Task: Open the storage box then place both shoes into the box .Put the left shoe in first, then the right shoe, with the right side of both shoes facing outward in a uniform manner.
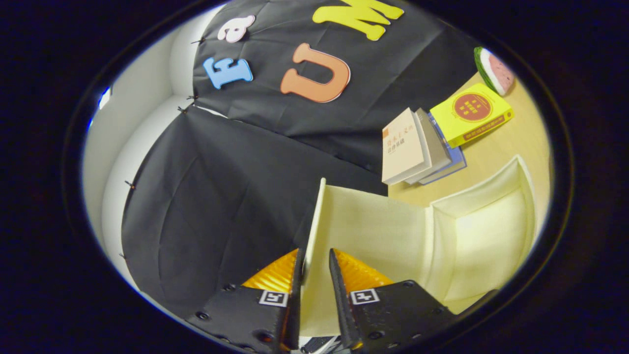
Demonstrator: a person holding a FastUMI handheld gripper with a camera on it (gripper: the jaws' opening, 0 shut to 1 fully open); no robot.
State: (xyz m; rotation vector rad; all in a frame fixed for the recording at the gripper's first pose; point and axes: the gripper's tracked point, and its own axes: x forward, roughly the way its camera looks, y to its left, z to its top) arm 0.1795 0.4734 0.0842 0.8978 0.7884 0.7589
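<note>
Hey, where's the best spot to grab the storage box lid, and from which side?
Take the lid by its thin free edge, coming edge-on from the open side. It stands swung up beside the box as a flat panel, so only the rim fits between fingers. The gripper straddles that edge now, fingers close either side; whether both press is unclear.

No legible text on the book covers (404,147)

The gripper (315,275) has two wedge-shaped fingers (287,290) with ribbed inner faces. Each carries a small square marker. Round screws dot their bases.
</note>
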